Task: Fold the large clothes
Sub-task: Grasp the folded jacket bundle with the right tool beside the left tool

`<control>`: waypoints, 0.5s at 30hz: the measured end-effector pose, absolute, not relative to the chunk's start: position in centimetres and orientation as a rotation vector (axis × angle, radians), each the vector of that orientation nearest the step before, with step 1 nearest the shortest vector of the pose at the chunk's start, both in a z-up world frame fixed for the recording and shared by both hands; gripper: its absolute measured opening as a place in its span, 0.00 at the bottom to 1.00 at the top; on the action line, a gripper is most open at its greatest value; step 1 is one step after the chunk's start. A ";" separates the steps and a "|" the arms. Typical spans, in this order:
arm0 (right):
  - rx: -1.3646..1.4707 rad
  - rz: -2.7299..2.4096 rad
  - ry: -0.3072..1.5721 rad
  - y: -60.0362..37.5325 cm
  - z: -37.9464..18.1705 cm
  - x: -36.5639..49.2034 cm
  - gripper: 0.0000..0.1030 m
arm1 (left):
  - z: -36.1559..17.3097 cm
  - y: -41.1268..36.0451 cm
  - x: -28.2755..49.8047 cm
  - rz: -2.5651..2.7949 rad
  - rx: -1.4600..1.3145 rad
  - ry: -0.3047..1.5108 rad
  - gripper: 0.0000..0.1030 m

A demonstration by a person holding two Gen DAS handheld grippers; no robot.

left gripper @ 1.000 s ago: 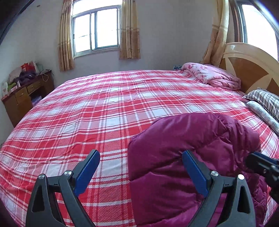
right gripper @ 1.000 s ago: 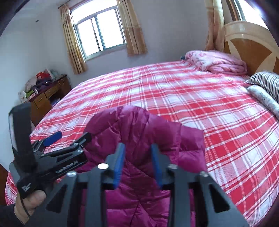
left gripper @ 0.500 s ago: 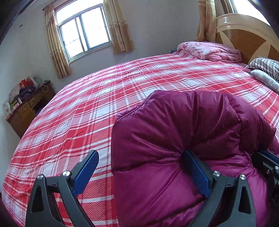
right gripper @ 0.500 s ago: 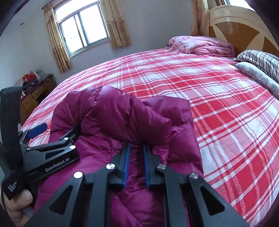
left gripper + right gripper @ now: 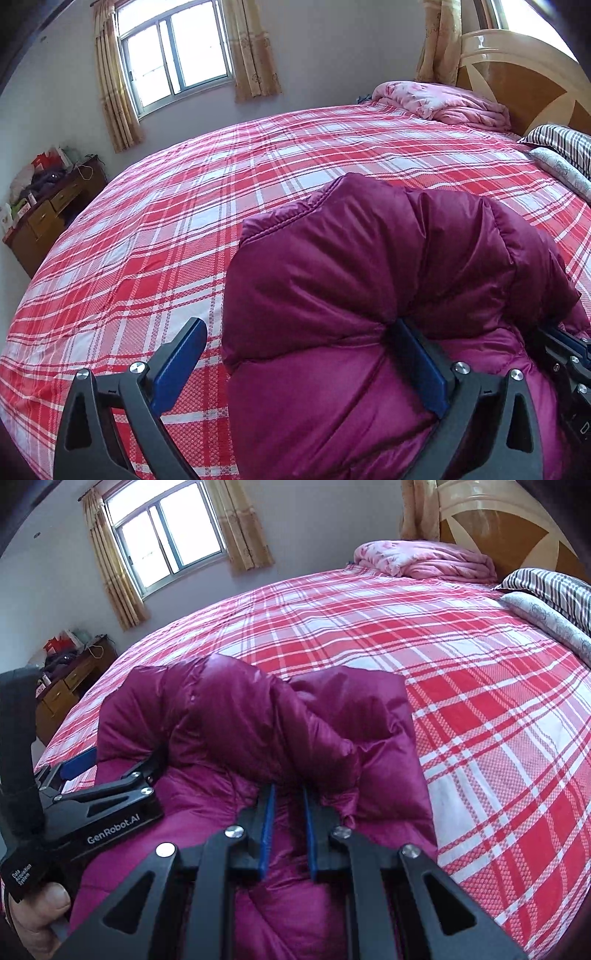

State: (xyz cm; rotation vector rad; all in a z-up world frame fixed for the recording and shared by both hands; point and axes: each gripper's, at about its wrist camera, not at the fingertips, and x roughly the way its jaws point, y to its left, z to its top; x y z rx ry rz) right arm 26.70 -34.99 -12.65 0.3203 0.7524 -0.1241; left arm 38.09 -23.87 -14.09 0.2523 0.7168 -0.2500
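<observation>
Two black grippers with blue pads work at one magenta quilted down jacket (image 5: 369,295), which lies bunched on the near part of a wide bed under a red-and-white plaid cover (image 5: 184,240).

Nearest in the right wrist view, the right gripper (image 5: 288,794) has its jaws drawn almost together after closing a little further a moment ago, and a fold of the jacket's shiny fabric is pinched between the pads. From that pinch the jacket humps upward in a puffy ridge. To the left of the jacket in this view sits the left gripper (image 5: 110,764), its body marked with white lettering and held in a person's hand (image 5: 40,919) at the lower left corner.

In the left wrist view the left gripper (image 5: 295,354) stands wide apart. Its right finger (image 5: 417,365) presses into a crease of the jacket, while its left finger (image 5: 177,365) is over bare plaid, clear of the fabric, so nothing is clamped.

Beyond the jacket the plaid cover runs flat. Far right of the jacket lie a striped pillow (image 5: 546,587) and a pale patterned bolster (image 5: 546,624); farther back, a crumpled pink quilt (image 5: 443,103) rests against the wooden headboard (image 5: 524,85). Far left of the jacket stands a cluttered wooden desk (image 5: 48,218). Behind everything, a curtained window (image 5: 177,55) is set in the far wall.
</observation>
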 end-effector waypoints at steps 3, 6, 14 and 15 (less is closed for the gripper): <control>0.327 -0.120 0.757 -35.2 -12.8 26.8 0.14 | -14.1 -23.8 38.1 -0.254 0.251 0.719 0.98; 0.328 -0.121 0.759 -35.2 -12.8 26.8 0.14 | -14.2 -23.8 38.1 -0.254 0.253 0.720 0.98; 0.333 -0.118 0.772 -35.4 -13.1 27.0 0.14 | -14.4 -23.9 38.1 -0.255 0.255 0.724 0.98; 0.334 -0.118 0.772 -35.5 -13.1 27.0 0.14 | -14.4 -23.9 38.1 -0.256 0.254 0.725 0.98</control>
